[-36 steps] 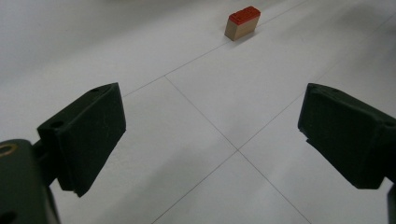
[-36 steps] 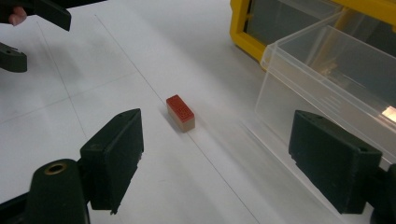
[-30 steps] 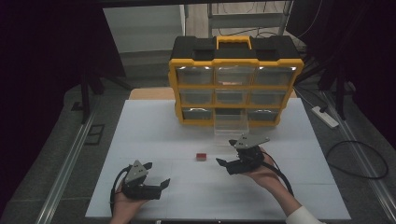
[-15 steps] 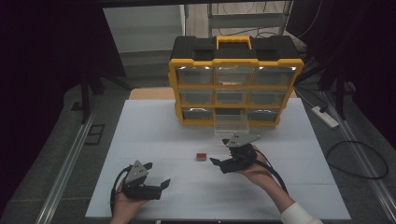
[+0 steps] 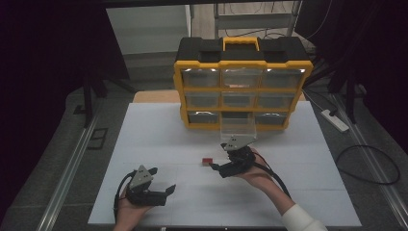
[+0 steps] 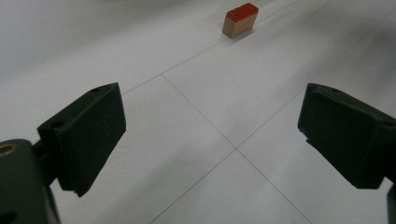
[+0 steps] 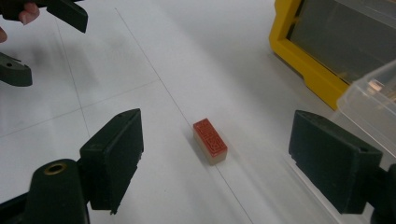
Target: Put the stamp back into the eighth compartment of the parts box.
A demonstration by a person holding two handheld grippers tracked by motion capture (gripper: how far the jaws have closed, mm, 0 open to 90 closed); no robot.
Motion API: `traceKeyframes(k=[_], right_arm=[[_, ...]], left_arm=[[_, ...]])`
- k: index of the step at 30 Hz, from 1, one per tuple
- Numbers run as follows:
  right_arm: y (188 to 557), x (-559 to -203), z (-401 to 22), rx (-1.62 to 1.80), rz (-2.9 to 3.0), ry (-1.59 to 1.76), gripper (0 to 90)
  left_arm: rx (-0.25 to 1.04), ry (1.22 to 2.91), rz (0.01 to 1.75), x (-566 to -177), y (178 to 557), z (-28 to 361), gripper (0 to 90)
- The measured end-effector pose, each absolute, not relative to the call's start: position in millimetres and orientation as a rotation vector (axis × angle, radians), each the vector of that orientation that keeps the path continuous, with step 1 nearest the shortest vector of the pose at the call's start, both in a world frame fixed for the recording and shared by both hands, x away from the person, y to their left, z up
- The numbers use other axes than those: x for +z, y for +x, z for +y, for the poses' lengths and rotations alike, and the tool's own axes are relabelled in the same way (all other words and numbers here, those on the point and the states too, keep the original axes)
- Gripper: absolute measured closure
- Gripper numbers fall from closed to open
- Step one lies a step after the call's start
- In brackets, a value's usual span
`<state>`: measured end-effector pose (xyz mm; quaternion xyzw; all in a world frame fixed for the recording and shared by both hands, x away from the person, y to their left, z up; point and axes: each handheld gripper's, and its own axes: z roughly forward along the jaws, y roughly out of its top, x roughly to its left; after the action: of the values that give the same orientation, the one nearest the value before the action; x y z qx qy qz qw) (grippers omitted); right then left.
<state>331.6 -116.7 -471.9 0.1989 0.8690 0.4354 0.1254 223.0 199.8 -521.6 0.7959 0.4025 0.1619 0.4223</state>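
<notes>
A small block with a red top and tan sides [image 5: 207, 161] [image 7: 210, 140] [image 6: 240, 19] lies on the white table [image 5: 298, 159]. My right gripper [image 5: 215, 167] [image 7: 219, 163] hovers just to the right of it, open, and the block lies ahead between its jaws in the right gripper view. My left gripper [image 5: 166, 190] [image 6: 212, 135] rests near the table's front left, open with nothing between its jaws; the block lies far ahead of it. A clear drawer [image 5: 236, 128] [image 7: 371, 100] is pulled out of the bottom middle of the yellow and black organiser [image 5: 240, 82].
The organiser's yellow frame [image 7: 308, 70] stands close to the right of the block in the right gripper view. Thin seam lines cross the table. A power strip [image 5: 335, 120] and cables lie on the floor at right.
My right gripper has moved left and nearer the red block. The left gripper has barely moved.
</notes>
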Motion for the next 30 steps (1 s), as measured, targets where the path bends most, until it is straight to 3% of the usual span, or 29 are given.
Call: traceKeyframes(k=[30], right_arm=[[351.1,-490.4,-86.8,1.216,2.610,0.555,15.2]], left_arm=[[0.397,2.001,1.002,-522.1,223.8,200.4,7.7]])
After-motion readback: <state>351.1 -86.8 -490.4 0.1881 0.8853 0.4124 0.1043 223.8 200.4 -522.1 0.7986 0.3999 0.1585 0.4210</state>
